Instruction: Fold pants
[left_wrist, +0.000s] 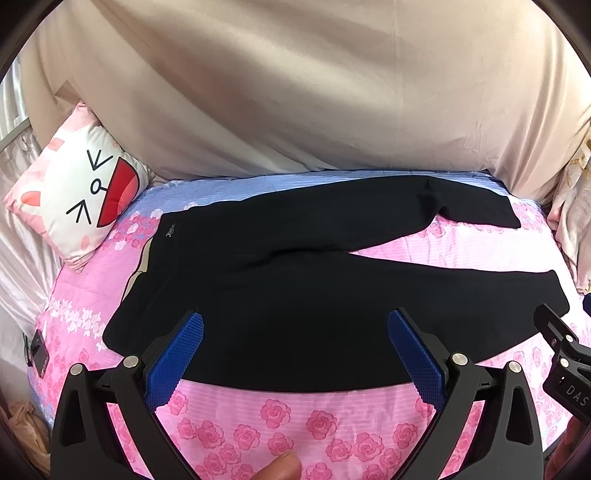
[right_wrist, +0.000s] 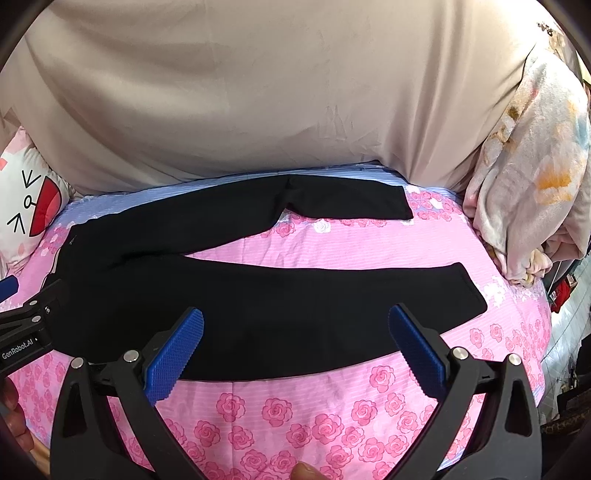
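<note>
Black pants (left_wrist: 295, 280) lie spread flat on a pink rose-print bedsheet (left_wrist: 288, 421), waistband at the left, both legs running right and forked apart. My left gripper (left_wrist: 295, 321) hovers open above the near leg close to the hip, blue pads wide apart, nothing between them. My right gripper (right_wrist: 295, 317) is open too, above the near leg (right_wrist: 295, 310) toward its middle. The far leg (right_wrist: 332, 199) ends near the back right. Each gripper's black body shows at the edge of the other's view.
A cat-face pillow (left_wrist: 81, 206) leans at the back left. A beige curtain (left_wrist: 295, 92) hangs behind the bed. A floral quilt (right_wrist: 532, 177) is bunched at the right edge. A small dark device (left_wrist: 38, 352) lies at the bed's left side.
</note>
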